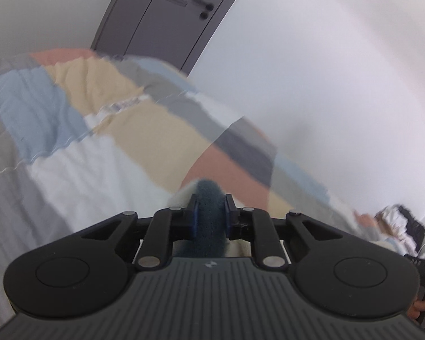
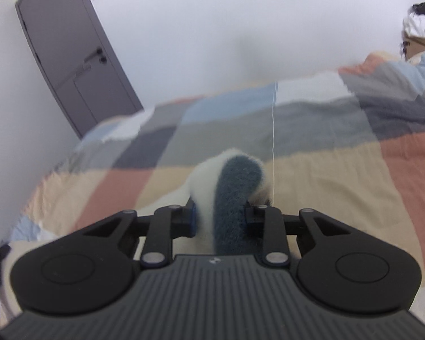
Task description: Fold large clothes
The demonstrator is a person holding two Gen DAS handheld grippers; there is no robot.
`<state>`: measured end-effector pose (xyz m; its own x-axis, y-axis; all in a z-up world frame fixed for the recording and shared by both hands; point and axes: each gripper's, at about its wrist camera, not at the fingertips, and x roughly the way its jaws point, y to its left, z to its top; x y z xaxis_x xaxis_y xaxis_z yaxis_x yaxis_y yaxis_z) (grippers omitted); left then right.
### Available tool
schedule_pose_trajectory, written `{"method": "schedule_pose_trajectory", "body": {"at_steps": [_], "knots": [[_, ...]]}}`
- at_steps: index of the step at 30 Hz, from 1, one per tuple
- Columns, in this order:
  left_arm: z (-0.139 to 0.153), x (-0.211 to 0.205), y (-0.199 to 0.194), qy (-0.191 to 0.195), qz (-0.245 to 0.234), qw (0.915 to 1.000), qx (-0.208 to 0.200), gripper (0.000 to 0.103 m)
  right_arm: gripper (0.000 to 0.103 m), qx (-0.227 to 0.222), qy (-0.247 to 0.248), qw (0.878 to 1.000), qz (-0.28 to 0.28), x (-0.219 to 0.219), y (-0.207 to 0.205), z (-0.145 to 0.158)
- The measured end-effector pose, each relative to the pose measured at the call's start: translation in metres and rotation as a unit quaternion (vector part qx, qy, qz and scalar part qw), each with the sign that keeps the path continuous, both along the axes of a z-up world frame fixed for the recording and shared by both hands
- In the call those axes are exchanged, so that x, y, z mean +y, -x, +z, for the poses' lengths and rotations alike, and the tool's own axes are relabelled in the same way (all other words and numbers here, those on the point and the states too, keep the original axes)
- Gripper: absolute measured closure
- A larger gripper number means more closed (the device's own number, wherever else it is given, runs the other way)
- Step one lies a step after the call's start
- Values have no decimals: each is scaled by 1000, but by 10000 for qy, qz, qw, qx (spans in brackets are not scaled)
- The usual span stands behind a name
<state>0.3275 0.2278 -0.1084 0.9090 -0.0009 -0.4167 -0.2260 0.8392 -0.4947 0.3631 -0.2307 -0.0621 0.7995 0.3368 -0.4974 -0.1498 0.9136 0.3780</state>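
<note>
A fuzzy white garment with a dark teal band is pinched in both grippers. In the left wrist view my left gripper [image 1: 210, 206] is shut on a fold of the garment [image 1: 209, 198], the teal band bulging up between the jaws. In the right wrist view my right gripper [image 2: 221, 211] is shut on another fold of the garment [image 2: 235, 175], white on the left and teal on the right. Both grippers hold it above a bed with a patchwork quilt [image 1: 144, 130]. The rest of the garment hangs below the grippers, out of sight.
The quilt [image 2: 311, 147] of blue, beige, grey, white and salmon blocks covers the bed. A dark grey door [image 1: 167, 19] stands in the white wall behind; it also shows in the right wrist view [image 2: 73, 56]. A person [image 2: 419, 34] is at the bed's far side.
</note>
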Motion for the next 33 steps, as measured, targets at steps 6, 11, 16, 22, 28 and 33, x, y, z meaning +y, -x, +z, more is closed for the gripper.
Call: {"method": "schedule_pose_trajectory", "body": {"at_steps": [6,11,16,22,28,33], "knots": [[0,-5,-27,-174,-23,9998,12,84,73,91,-225,9991,-340,-13,-10,-4],[-30,-3,-44,-274,63,9975,651,83,72,703,164,9964,-452,1,-30,-42],[-52,12,-46,0,86,9956,929,81,68,792,447,9949,-437,10,-35,-58],[-43,7,-35,-94,24,9971,751,75,64,757,402,9946,-586,10,-26,-52],[-14,-4,0,-589,268,9966,514,32,42,396,727,9944,-657,15,-1,-28],[1,-28,38,-525,150,9978,369,23,31,92,631,9966,-520,15,24,-11]]}}
